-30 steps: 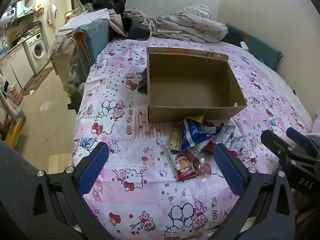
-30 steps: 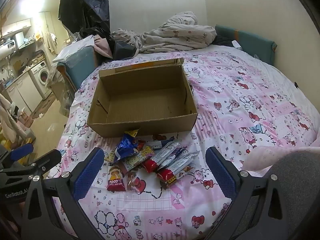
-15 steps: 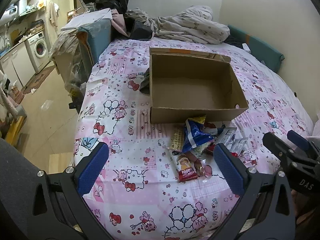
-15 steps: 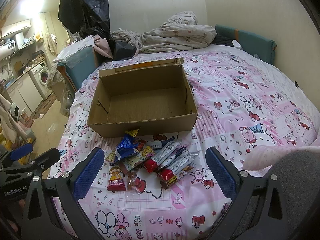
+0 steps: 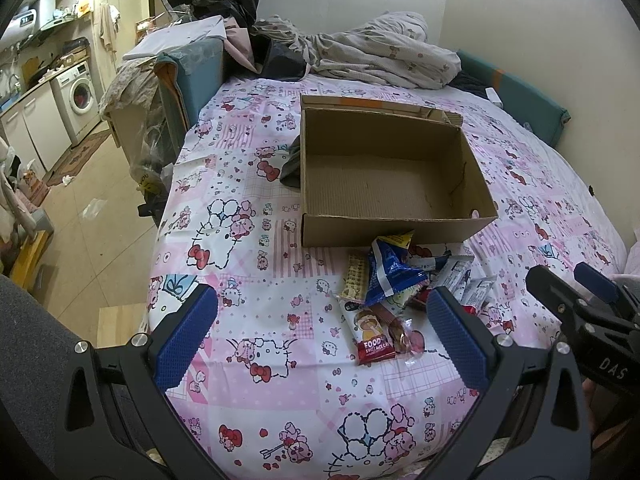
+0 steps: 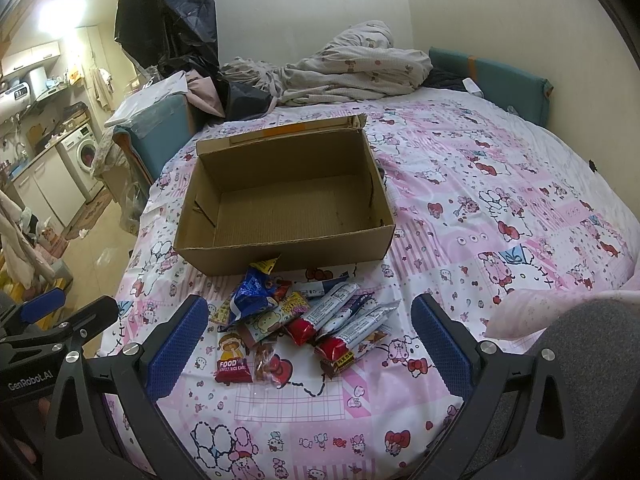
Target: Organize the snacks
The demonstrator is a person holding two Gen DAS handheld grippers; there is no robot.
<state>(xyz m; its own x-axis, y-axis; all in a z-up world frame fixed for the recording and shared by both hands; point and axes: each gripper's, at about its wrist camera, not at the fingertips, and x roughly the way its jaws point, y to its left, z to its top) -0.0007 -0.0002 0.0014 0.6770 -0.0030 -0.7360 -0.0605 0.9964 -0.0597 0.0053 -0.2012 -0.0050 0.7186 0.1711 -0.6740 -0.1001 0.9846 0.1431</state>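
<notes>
An empty brown cardboard box (image 5: pixel 384 176) (image 6: pixel 288 200) sits on the pink patterned bed cover (image 5: pixel 256 248). A pile of wrapped snacks (image 5: pixel 396 292) (image 6: pixel 304 320) lies just in front of its near wall, with a blue packet (image 6: pixel 254 294) on top and a red "FOOD" packet (image 5: pixel 370 338) (image 6: pixel 232 356) nearest me. My left gripper (image 5: pixel 324 334) is open and empty, above the cover left of the pile. My right gripper (image 6: pixel 310 344) is open and empty, with the pile between its fingers. Each gripper shows at the edge of the other's view.
A crumpled blanket (image 5: pixel 372 56) lies at the far end of the bed. A teal cushion (image 5: pixel 516 92) runs along the right wall. A dark cloth (image 5: pixel 292 164) lies against the box's left side. Left of the bed are cluttered furniture (image 5: pixel 180 76) and a washing machine (image 5: pixel 80 96).
The left gripper has drifted slightly toward the box and pile. The right gripper has barely moved. Both stay open.
</notes>
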